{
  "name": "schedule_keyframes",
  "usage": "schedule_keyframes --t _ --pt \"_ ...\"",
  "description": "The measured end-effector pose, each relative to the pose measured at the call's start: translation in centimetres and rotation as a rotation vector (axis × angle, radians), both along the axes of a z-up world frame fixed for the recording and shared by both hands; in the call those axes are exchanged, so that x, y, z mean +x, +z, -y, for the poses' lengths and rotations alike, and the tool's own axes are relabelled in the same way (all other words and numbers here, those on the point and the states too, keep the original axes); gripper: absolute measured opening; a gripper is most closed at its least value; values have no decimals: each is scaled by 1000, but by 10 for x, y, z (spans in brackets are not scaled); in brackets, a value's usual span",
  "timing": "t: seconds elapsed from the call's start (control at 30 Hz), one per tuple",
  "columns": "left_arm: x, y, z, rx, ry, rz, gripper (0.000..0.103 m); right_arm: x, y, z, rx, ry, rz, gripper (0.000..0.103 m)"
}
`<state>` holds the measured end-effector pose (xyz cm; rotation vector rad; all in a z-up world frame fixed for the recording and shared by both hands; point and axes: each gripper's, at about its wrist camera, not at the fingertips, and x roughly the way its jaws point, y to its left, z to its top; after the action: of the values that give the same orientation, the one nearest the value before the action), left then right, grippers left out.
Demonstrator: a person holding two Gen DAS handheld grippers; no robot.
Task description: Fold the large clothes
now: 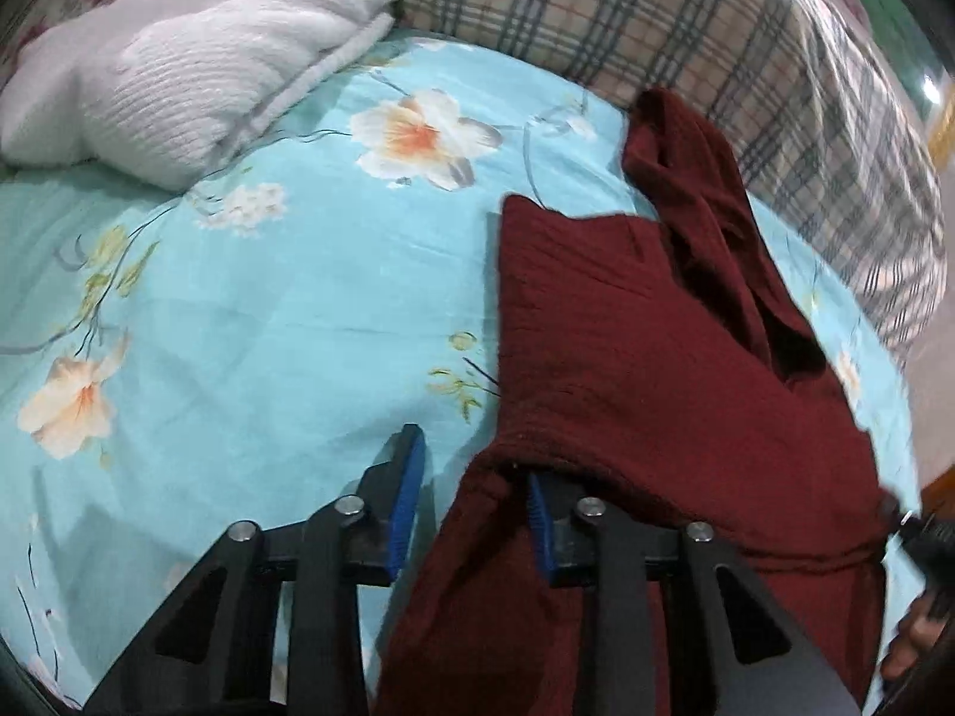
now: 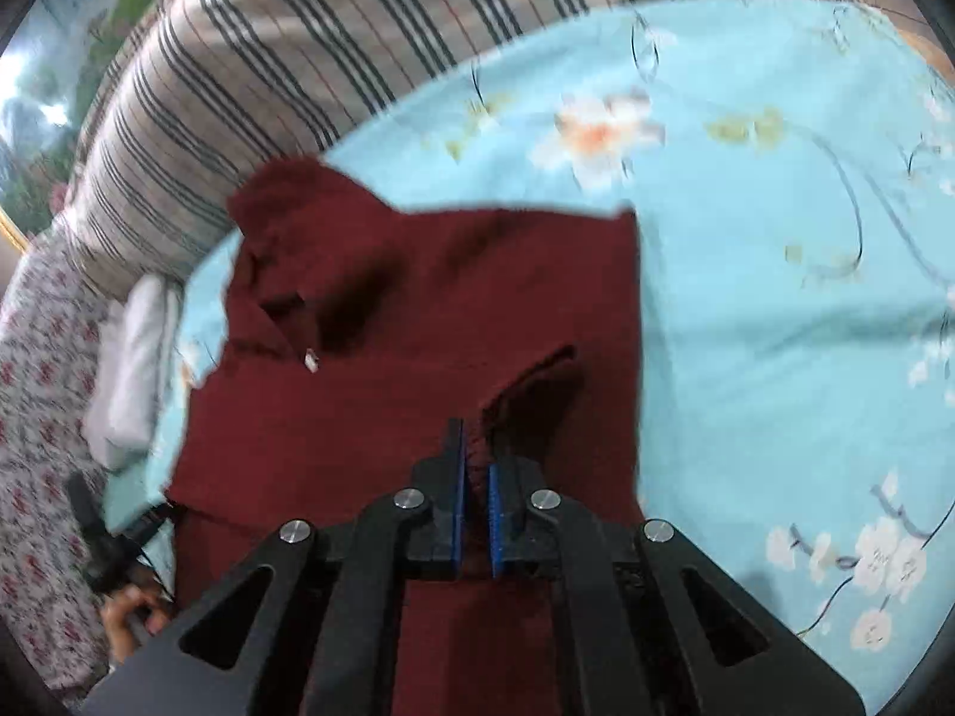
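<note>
A dark red garment (image 1: 627, 328) lies partly folded on the light blue flowered bed sheet (image 1: 268, 298). My left gripper (image 1: 474, 465) stands at the garment's near left corner. Cloth drapes over its right finger and hangs in the gap, while the left pad (image 1: 409, 477) stays bare with sheet showing beside it, so the jaws are open. In the right wrist view the garment (image 2: 418, 298) spreads ahead, with a small white tag (image 2: 310, 363). My right gripper (image 2: 476, 441) is shut on a raised fold of its near edge.
A folded white knit (image 1: 197, 71) lies at the far left of the bed. A plaid blanket (image 1: 686, 30) runs along the far side, also in the right wrist view (image 2: 268, 59). A hand (image 2: 131, 614) shows at the lower left there.
</note>
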<state>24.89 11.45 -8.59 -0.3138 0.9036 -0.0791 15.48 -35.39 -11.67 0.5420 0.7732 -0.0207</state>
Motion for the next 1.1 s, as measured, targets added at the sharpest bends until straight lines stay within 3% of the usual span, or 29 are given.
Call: schedule_keyframes --t 0.17,0.33,0.43,0.5,0.6,0.7,0.73,0.83,0.87,0.97,1.0,1.1 --pt "-1 -2 -12 -29 3 -20 32 -1 -12 11 21 -32 -59 12" --pt "-23 17 -15 -59 -30 -31 28 -24 22 5 -105 -70 29 13" --pt "-39 39 1 -107 -124 24 28 -17 30 -10 -93 21 66 13" --pt "-37 45 22 -144 -207 37 29 -1 22 -23 -20 123 51 13" --pt "-20 35 50 -127 -252 4 30 22 -1 -36 -33 171 -23 13" --pt "-4 10 57 -76 -243 -74 26 28 -21 -20 -8 132 -87 11" --pt "-1 5 56 -75 -238 -85 22 26 -22 -13 17 130 -77 10" --pt "2 9 48 -125 -231 -90 22 25 -5 -13 -35 126 -63 14" --pt "6 15 47 -131 -224 -79 26 29 6 -18 -49 146 -30 16" --pt "33 36 45 -133 -203 -30 48 59 37 -36 -104 214 36 41" --pt "45 43 47 -129 -196 -15 48 71 46 -45 -136 236 60 48" --pt "86 61 55 -91 -187 40 53 118 71 -76 -226 333 131 48"
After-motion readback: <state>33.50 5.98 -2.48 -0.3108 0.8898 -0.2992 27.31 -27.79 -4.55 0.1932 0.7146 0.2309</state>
